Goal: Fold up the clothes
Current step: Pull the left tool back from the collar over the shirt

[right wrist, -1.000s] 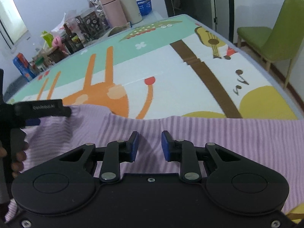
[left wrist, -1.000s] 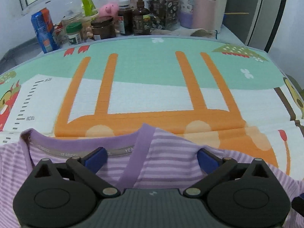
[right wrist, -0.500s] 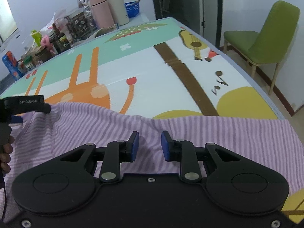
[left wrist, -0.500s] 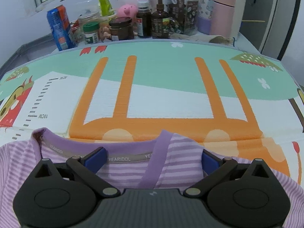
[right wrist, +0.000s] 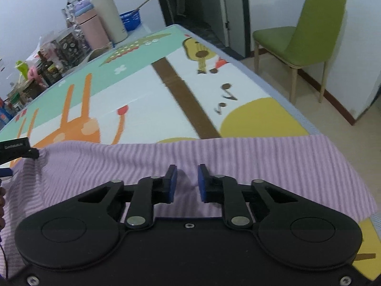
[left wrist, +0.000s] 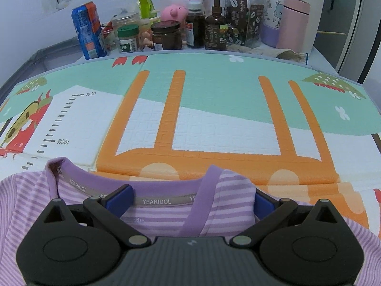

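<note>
Straddling the neckline, the left tongs are held wide open, one blue pad at 9 o'clock and the other at 3 o'clock of the collar, with nothing pinched; the spread is probably kept so that the collar region can be pressed flat or taken in a broad bite. The right tongs are seen nearly shut, their jaws having just been closing, and a small ridge of the purple striped shirt is raised between the pads; whether the cloth is already pinched firmly cannot be told, since a gap remains visible. Such a hold on the body of the garment would be needed for one side to be lifted and carried over.

The shirt is laid flat along the near edge of the table, on a cartoon play mat, collar towards 12 o'clock in the left view. The mat beyond is left bare, presumably as room for folding. At 12 o'clock in the left view, bottles, jars and a pink flask are crowded along the far edge, well apart from the garment. A green chair stands off the table at 2 o'clock in the right view.
</note>
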`<act>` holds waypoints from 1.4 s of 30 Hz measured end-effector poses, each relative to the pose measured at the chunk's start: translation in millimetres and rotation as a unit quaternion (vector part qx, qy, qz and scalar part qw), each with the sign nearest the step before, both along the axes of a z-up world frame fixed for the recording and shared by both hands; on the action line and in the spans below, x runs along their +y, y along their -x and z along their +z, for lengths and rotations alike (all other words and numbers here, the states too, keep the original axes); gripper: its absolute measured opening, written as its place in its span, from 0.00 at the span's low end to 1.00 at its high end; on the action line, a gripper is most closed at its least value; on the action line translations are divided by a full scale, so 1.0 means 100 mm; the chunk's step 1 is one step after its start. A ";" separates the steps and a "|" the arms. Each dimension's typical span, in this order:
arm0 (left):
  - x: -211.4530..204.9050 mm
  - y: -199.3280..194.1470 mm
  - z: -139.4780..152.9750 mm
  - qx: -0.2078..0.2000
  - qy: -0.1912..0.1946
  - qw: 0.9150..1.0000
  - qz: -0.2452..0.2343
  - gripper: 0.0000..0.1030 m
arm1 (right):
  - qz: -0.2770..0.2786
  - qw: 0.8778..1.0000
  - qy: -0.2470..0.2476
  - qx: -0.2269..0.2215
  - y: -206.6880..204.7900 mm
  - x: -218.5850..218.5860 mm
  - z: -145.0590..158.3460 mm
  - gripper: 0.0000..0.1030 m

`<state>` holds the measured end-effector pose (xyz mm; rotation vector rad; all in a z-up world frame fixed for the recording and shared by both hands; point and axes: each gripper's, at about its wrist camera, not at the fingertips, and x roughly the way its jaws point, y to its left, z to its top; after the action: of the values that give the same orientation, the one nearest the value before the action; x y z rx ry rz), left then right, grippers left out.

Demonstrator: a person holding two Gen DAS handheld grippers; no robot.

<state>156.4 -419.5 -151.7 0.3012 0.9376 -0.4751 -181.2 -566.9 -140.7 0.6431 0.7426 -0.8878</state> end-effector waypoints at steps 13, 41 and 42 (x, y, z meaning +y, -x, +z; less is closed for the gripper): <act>0.27 0.14 0.54 -0.014 0.043 0.999 -0.023 0.88 | 0.013 0.999 0.025 -0.039 0.05 0.13 0.31 0.19; 2.90 0.40 1.71 -0.050 0.035 0.987 0.150 0.92 | 0.167 0.975 0.020 -0.144 -0.38 1.41 1.32 0.23; 2.98 0.42 1.73 -0.049 0.039 0.987 0.149 0.92 | 0.168 0.975 0.024 -0.144 -0.38 1.51 1.37 0.23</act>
<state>114.8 -121.3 21.5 0.1093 0.8494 -0.2192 -143.0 -416.1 -4.0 0.5669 0.5447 -0.4872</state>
